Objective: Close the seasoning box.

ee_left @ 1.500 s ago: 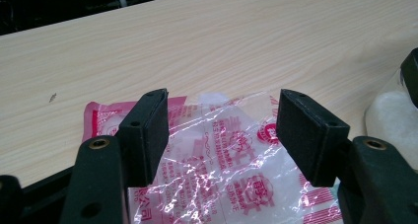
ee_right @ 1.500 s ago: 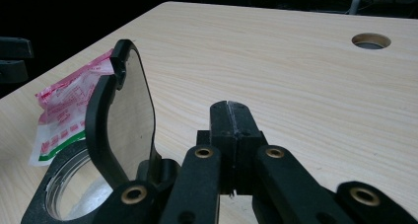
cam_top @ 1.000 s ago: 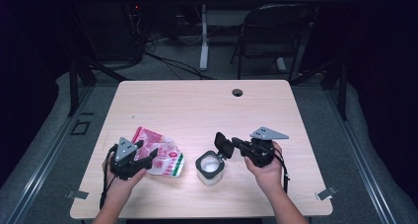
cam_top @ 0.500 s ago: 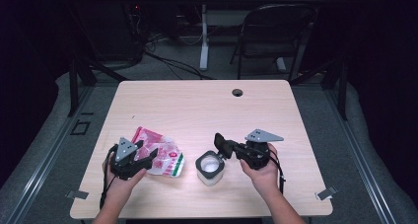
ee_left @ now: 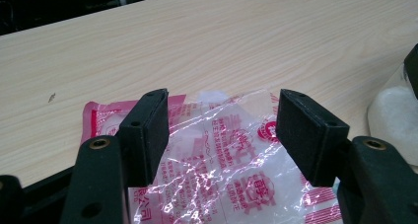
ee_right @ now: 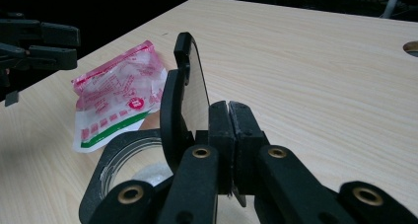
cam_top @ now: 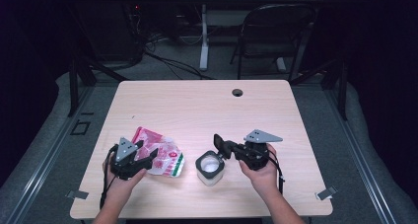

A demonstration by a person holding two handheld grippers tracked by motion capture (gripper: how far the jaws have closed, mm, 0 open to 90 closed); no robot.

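High view: the open jar [cam_top: 210, 169] of white powder sits near the table's [cam_top: 197, 105] front edge, between the two hands. The right gripper [cam_top: 222, 146] holds its hinged black lid [ee_right: 180, 98] upright, jaws pressed together on the lid's clear tab. The red-printed plastic pouch [cam_top: 160, 157] lies left of the jar, directly ahead of the left gripper [cam_top: 145, 157], whose spread jaws straddle its near end, long axis pointing away.

The packet's [ee_left: 231, 174] lower part is cut off by the bottom edge.
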